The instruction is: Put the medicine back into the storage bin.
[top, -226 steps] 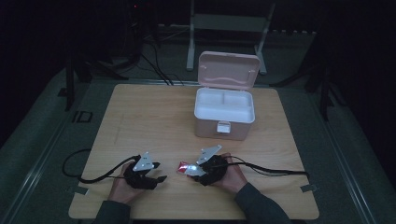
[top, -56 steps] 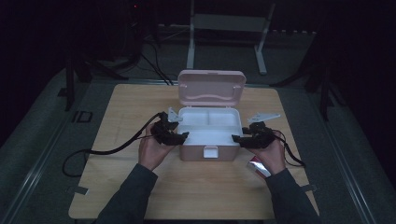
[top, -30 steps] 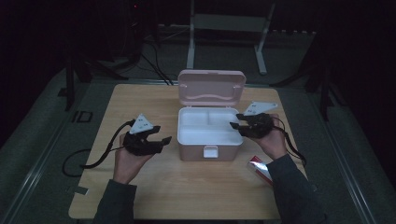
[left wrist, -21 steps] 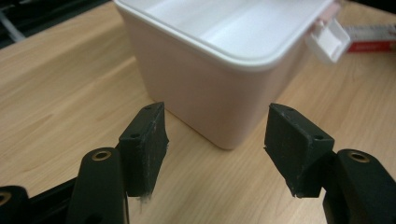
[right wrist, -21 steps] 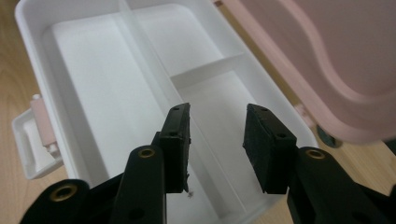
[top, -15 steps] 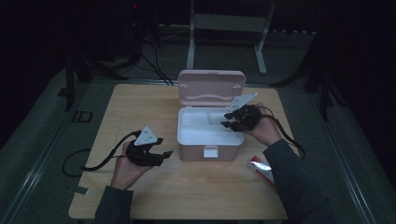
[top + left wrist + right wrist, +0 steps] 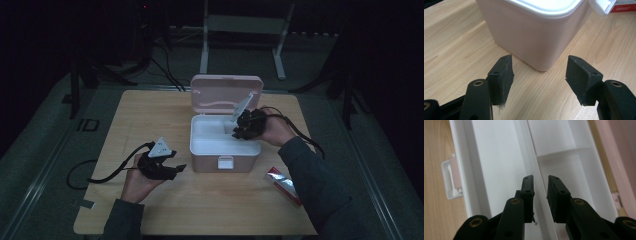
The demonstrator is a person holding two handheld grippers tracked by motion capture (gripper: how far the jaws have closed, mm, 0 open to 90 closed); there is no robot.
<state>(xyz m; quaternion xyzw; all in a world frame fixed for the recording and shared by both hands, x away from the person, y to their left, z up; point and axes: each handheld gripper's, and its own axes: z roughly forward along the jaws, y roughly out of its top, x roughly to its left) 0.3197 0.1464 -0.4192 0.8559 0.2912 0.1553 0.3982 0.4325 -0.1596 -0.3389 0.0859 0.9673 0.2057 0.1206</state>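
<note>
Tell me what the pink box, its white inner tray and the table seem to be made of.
Pink box: likely moulded plastic, matte, with smooth walls and rounded corners.
White inner tray: probably plastic too, slightly glossy, with thin moulded dividers.
Table: wood or wood-look laminate, pale with printed-looking grain; which one is unclear.

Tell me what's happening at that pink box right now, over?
Right claw inside open box, jaws closing astride white tray wall, not yet pinching. Left claw open, beside box. Red packet lies clear.
</note>
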